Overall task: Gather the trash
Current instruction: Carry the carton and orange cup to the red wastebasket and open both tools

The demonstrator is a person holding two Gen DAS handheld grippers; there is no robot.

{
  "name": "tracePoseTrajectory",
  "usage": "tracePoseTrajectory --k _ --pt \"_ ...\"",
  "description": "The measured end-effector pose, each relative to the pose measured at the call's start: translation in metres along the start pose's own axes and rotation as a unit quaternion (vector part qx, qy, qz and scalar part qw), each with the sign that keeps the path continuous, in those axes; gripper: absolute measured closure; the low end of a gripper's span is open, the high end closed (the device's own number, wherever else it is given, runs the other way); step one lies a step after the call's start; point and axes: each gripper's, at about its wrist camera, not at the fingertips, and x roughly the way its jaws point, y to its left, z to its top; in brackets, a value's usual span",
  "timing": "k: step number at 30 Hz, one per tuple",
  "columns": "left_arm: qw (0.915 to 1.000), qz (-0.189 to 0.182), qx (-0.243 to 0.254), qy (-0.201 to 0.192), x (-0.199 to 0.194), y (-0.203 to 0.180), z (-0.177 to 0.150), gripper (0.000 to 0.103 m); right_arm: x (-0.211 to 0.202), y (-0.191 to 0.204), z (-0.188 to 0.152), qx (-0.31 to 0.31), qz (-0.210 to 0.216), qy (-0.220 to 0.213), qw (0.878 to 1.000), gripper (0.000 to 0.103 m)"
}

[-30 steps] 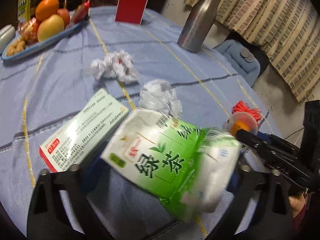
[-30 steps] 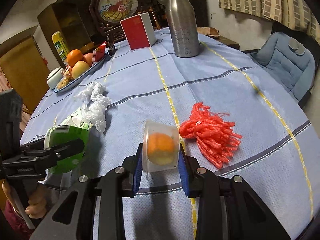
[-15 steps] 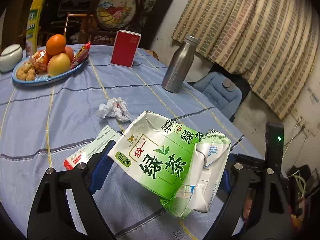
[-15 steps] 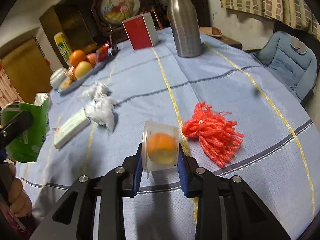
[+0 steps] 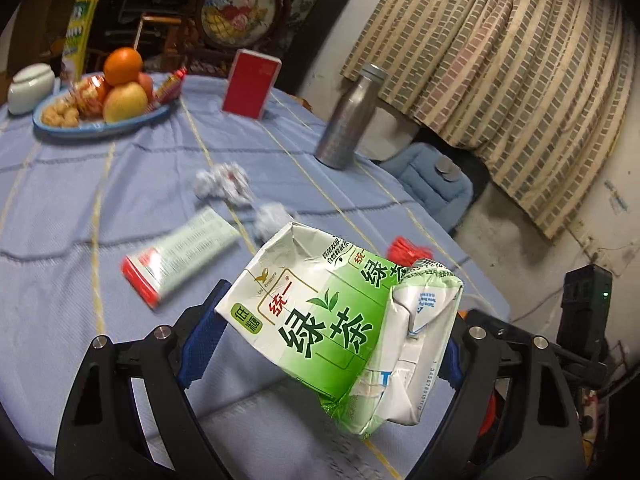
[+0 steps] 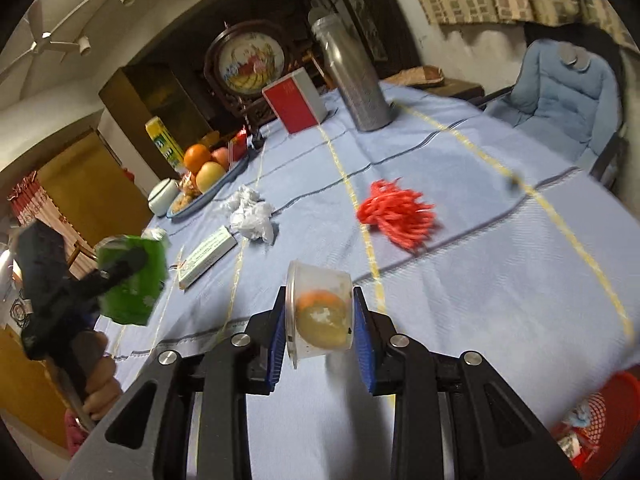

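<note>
My left gripper (image 5: 324,344) is shut on a crumpled green tea carton (image 5: 340,320) and holds it above the table; the carton also shows in the right wrist view (image 6: 134,280). My right gripper (image 6: 320,332) is shut on a clear plastic cup with orange peel (image 6: 320,312), lifted over the blue tablecloth (image 6: 480,280). On the cloth lie crumpled white paper (image 5: 224,184) (image 6: 252,216), a flat red-and-white box (image 5: 180,256) (image 6: 208,252) and a red string bundle (image 6: 396,216).
A red mesh bin (image 6: 588,420) shows at the table's near right edge. At the back stand a fruit plate (image 5: 96,120), a red box (image 5: 250,84), a metal bottle (image 5: 348,120) and a white jar (image 5: 30,88). A blue chair (image 6: 560,100) is on the right.
Both grippers have risen and pulled back from the table with their loads. The views tilt up, and the red bin has come into the right wrist view.
</note>
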Motion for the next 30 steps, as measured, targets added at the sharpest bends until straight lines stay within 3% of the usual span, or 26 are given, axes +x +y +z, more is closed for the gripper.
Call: tracePoseTrajectory --k 6,12,18,22,23,25,30 --pt "0.9995 -0.003 0.031 0.008 0.007 -0.028 -0.01 0.019 -0.062 -0.033 -0.014 0.024 -0.023 -0.041 0.999 0.073" --pt "0.9977 -0.026 0.06 0.017 0.013 -0.063 -0.018 0.019 -0.114 -0.089 -0.037 0.071 -0.071 -0.072 0.992 0.073" --pt "0.9932 -0.047 0.1 0.039 0.03 -0.109 -0.03 0.019 -0.143 -0.147 -0.071 0.116 -0.128 -0.068 0.983 0.073" --pt "0.9888 -0.064 0.123 0.056 0.045 -0.139 -0.039 0.019 -0.145 -0.191 -0.101 0.15 -0.182 -0.042 0.971 0.07" --pt "0.9876 -0.069 0.127 0.061 0.048 -0.146 -0.041 0.019 -0.142 -0.2 -0.109 0.15 -0.207 -0.03 0.966 0.066" --pt "0.9839 -0.084 0.138 0.077 0.058 -0.163 -0.046 0.019 -0.141 -0.216 -0.119 0.161 -0.248 -0.019 0.955 0.04" --pt "0.9714 -0.115 0.176 0.111 0.082 -0.211 -0.063 0.019 -0.171 -0.233 -0.123 0.186 -0.245 -0.07 0.949 0.037"
